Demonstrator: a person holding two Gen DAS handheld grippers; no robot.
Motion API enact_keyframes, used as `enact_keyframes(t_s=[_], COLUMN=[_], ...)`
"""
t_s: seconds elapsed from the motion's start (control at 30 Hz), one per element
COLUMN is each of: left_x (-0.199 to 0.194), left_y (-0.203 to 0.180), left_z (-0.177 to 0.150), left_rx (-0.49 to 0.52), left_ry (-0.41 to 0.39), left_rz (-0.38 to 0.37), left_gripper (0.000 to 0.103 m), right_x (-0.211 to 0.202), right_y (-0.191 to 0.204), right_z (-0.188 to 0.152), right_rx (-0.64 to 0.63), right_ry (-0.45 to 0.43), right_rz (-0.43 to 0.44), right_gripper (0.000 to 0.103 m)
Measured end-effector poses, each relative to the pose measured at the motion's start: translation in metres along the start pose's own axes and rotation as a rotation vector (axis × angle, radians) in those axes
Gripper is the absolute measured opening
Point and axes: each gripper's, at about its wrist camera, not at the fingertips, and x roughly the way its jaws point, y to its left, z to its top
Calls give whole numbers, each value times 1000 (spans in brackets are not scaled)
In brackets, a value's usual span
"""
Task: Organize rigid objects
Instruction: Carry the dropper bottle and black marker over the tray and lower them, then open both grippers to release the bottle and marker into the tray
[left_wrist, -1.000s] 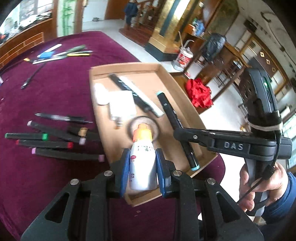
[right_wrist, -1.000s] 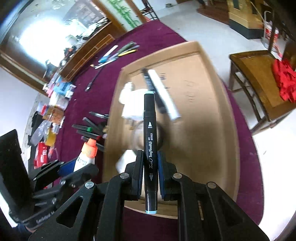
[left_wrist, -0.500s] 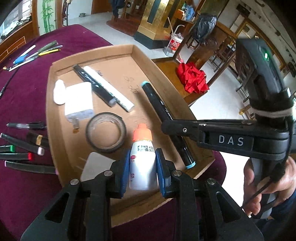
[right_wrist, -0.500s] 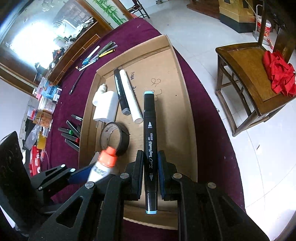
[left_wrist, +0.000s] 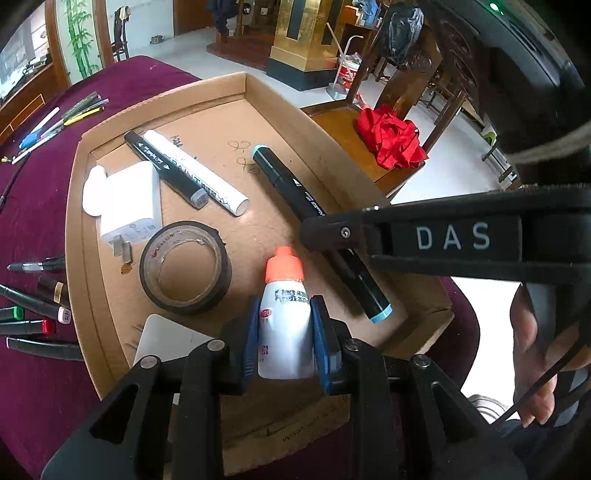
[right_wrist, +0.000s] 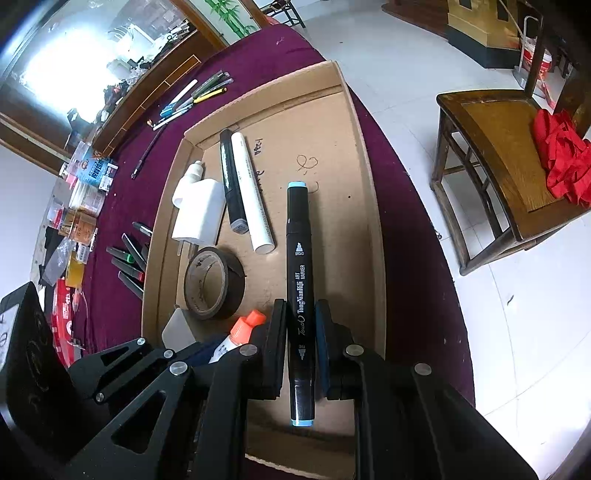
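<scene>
My left gripper (left_wrist: 283, 341) is shut on a small white bottle with an orange cap (left_wrist: 284, 317), held over the near end of a shallow cardboard tray (left_wrist: 79, 206). My right gripper (right_wrist: 301, 345) is shut on a black art marker with light-blue ends (right_wrist: 300, 266), which hangs over the tray's right half. That marker (left_wrist: 317, 229) and the right gripper's black finger also cross the left wrist view. In the tray lie a roll of dark tape (left_wrist: 184, 267), a white charger (left_wrist: 129, 203), a black marker (left_wrist: 166, 171) and a white paint marker (left_wrist: 195, 173).
Several loose markers (left_wrist: 29, 314) lie on the purple tablecloth left of the tray, more pens (left_wrist: 59, 120) farther back. A wooden chair with a red cloth (right_wrist: 561, 158) stands right of the table. A grey card (left_wrist: 162, 343) sits at the tray's near left.
Both grippers have shifted over the tray and a little lower. The bottle, earlier above the tray's left edge, now hangs over its near middle. Both grips are unchanged.
</scene>
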Motion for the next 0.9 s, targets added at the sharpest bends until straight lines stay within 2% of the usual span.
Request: enact_keyframes(t_s=[0.4, 0.9], left_x=[5, 4], left_y=[2, 1], left_z=[-3, -4], left_rx=[17, 40], left_ry=[3, -1], left_rz=[31, 27], left_gripper=[24, 24], right_x=[6, 9], right_y=[9, 14], right_z=[4, 8], right_rx=[-32, -52], right_ry=[5, 9], right_rz=[-21, -65], right_gripper=[13, 13])
